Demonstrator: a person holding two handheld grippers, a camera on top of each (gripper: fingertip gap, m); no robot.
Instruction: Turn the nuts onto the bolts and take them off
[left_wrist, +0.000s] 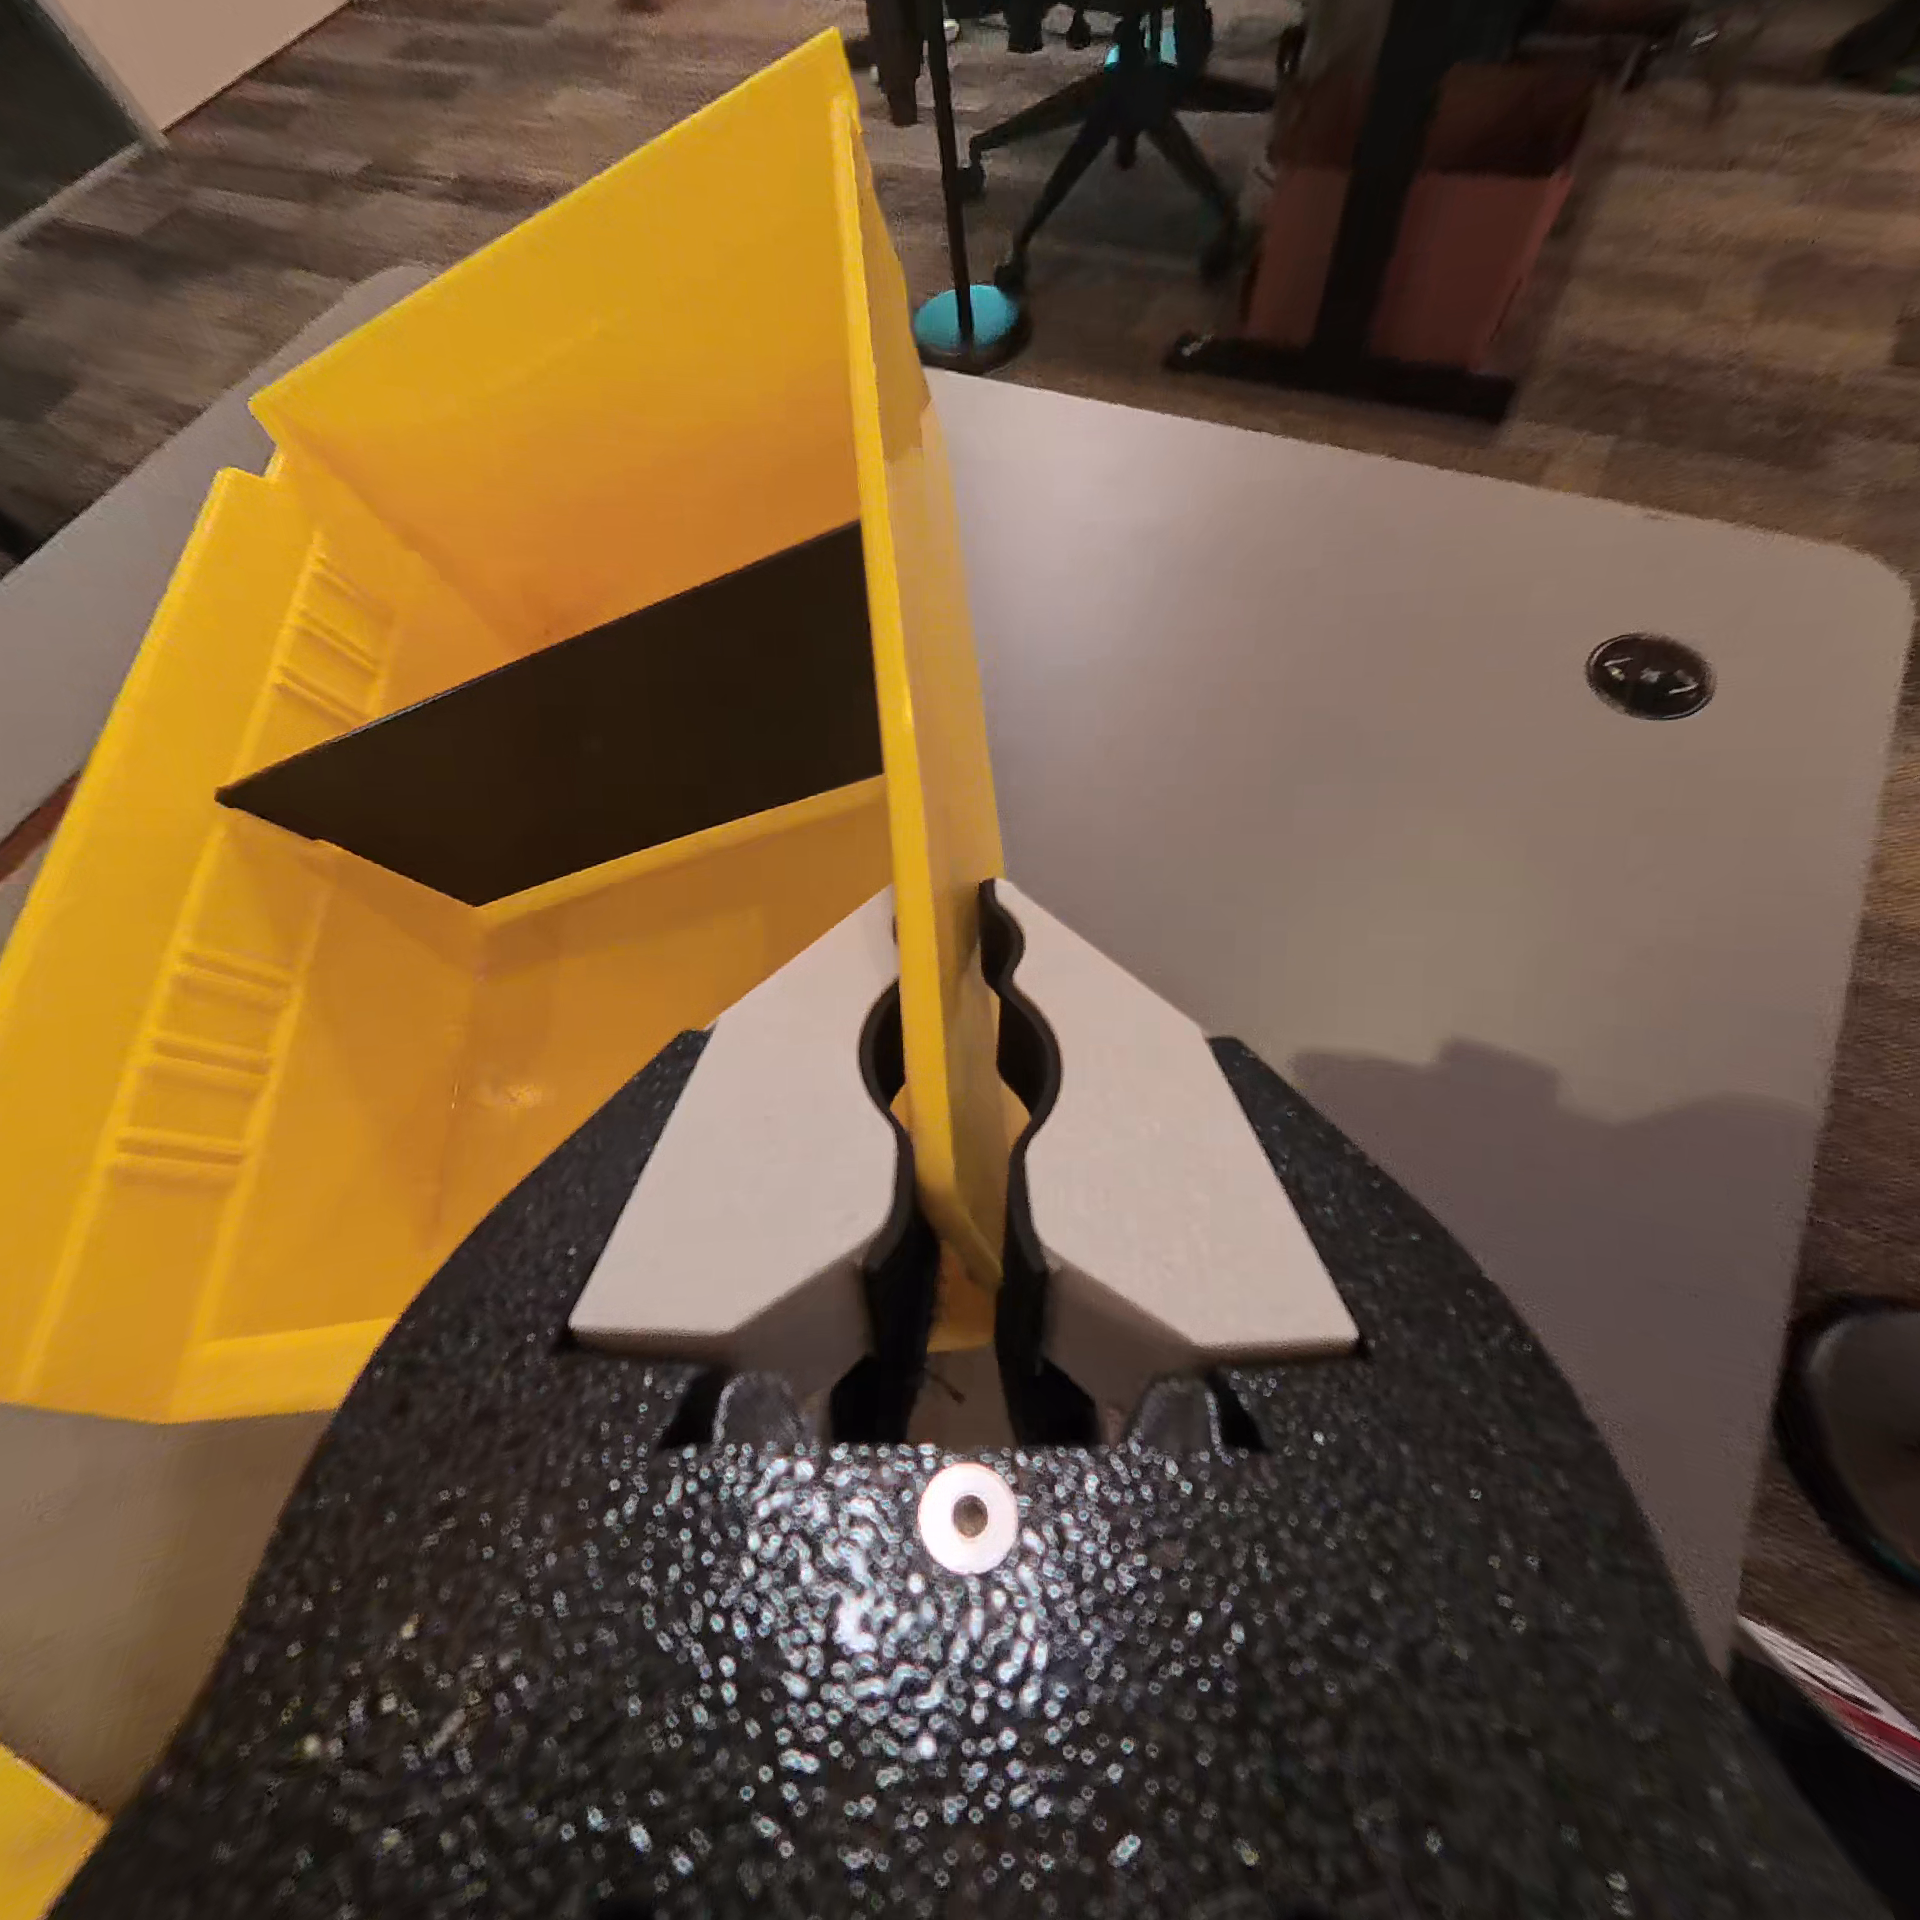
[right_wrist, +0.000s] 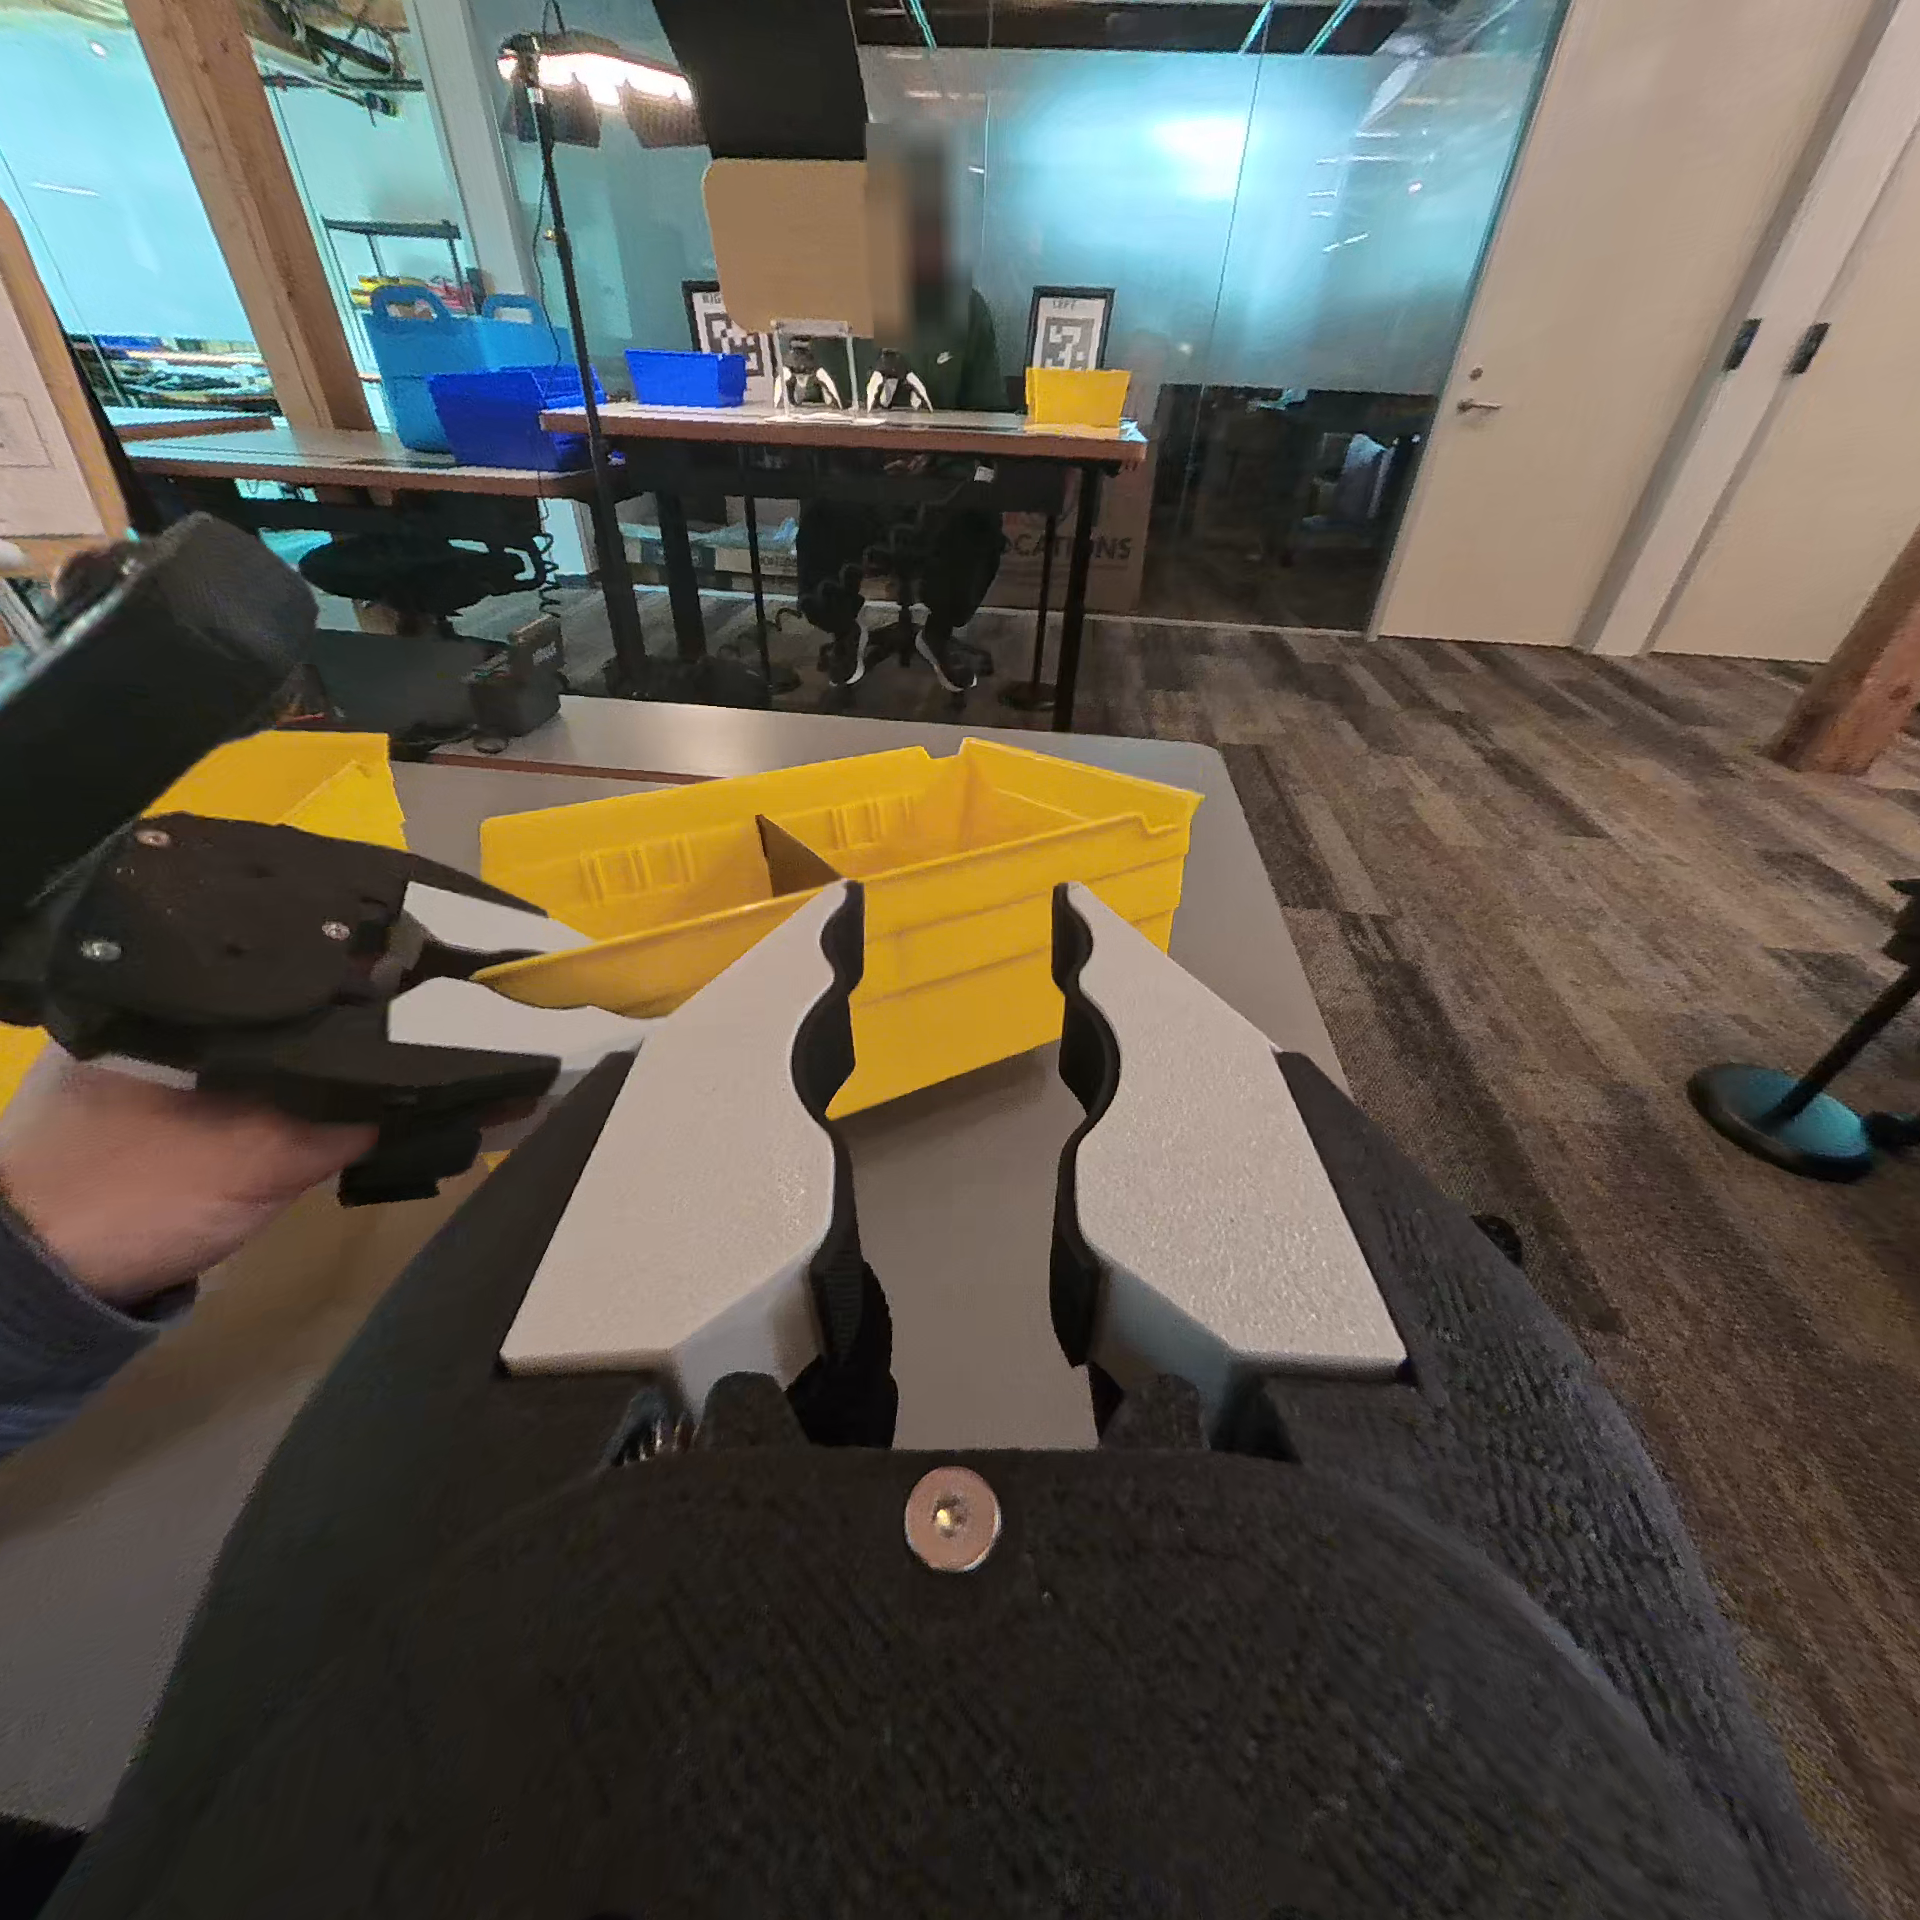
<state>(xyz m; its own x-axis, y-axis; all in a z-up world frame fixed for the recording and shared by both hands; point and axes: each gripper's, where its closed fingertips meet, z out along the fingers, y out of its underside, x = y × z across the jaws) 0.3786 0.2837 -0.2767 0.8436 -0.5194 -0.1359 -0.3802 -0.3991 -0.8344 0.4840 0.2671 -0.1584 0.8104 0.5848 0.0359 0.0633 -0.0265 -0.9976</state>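
A long yellow bin (right_wrist: 966, 925) with a black divider (right_wrist: 795, 857) stands on the grey table. My left gripper (left_wrist: 940, 914) is shut on the bin's side wall (left_wrist: 914, 727) near its front lip. In the left wrist view the bin's inside (left_wrist: 343, 1039) and the divider (left_wrist: 582, 769) look empty. The left gripper also shows in the right wrist view (right_wrist: 540, 956), holding the bin's lip. My right gripper (right_wrist: 956, 904) is open and empty, just in front of the bin's side. No nuts or bolts are in view.
A second yellow bin (right_wrist: 301, 779) stands at the table's far left. The grey table (left_wrist: 1403, 831) has a round cable grommet (left_wrist: 1650, 675) and ends at the right over wood-look floor. A black stand base (right_wrist: 1787, 1122) is on the floor. A person sits at a far table. The left gripper's tips are roughly 15 cm from the right gripper's.
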